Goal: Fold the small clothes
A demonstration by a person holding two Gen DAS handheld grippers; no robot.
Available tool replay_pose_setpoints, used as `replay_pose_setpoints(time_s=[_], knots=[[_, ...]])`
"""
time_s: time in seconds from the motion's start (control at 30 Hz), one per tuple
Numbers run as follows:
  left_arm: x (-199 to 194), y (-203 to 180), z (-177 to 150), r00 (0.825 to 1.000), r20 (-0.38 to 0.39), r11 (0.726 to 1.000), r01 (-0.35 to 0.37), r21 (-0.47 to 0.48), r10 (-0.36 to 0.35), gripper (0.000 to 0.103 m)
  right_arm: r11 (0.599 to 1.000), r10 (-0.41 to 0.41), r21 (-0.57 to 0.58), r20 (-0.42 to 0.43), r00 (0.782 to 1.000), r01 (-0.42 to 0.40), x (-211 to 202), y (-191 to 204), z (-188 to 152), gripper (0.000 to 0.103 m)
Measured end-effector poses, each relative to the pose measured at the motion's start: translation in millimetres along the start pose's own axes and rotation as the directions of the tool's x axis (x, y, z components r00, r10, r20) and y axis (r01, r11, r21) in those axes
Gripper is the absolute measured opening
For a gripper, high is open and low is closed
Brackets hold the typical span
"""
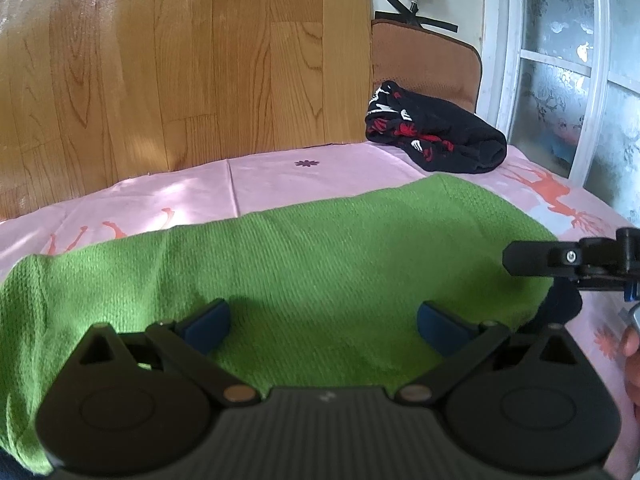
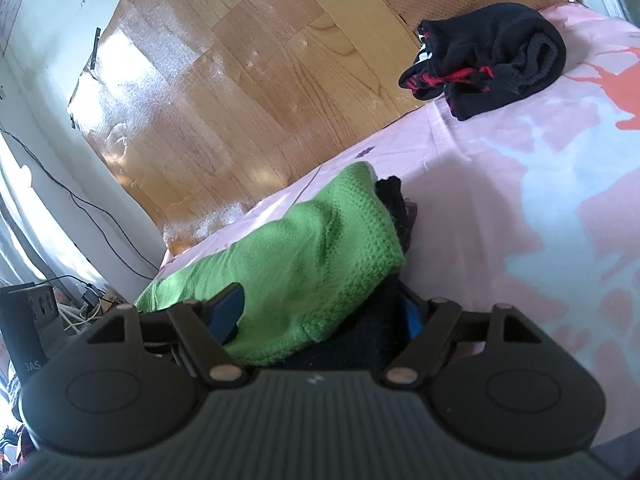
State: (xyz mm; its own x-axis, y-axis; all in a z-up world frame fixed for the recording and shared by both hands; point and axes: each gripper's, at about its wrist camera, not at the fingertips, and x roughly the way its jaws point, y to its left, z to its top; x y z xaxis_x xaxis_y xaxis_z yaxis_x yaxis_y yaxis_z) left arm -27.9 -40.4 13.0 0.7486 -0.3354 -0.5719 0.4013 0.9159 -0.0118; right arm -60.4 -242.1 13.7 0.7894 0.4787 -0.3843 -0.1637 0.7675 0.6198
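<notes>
Green knit garment lying flat along the near edge of the bed, on a pink printed sheet; wooden floor beyond. Dark cloth partly under its right end, peeking out at the edge. Second item, a black bundle with red pattern, well apart at the far corner, near a brown cushion.

Left gripper: jaws spread wide over the green knit, nothing pinched. Right gripper: jaws spread, green knit and dark cloth between them, pads apparently not pressing; seen in the left view at the garment's right end.

Handling, judged: light, soft, limp; waffle-like knit, so good grip, little slip, not fragile. Likely to sag and stretch if lifted by one point. Layers may cling, and the dark piece below could come along.

Where to hold: pinch near the corners or along an edge, both ends together, top layer only.
</notes>
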Motion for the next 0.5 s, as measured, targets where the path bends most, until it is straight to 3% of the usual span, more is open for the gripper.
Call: replay_pose_setpoints(time_s=[0.27, 0.5], knots=[[-7.1, -0.4, -4.9, 1.000, -0.011, 0.999, 0.015, 0.039, -0.014, 0.103, 1.000, -0.012, 0.015, 0.006, 1.000, 0.012, -1.9, -1.0, -0.1, 0.080], [-15.6, 14.0, -5.9, 0.996, 0.023, 0.996, 0.085, -0.033, -0.085, 0.103, 1.000, -0.014, 0.016, 0.007, 1.000, 0.014, -2.0, 0.6, -0.9, 0.080]])
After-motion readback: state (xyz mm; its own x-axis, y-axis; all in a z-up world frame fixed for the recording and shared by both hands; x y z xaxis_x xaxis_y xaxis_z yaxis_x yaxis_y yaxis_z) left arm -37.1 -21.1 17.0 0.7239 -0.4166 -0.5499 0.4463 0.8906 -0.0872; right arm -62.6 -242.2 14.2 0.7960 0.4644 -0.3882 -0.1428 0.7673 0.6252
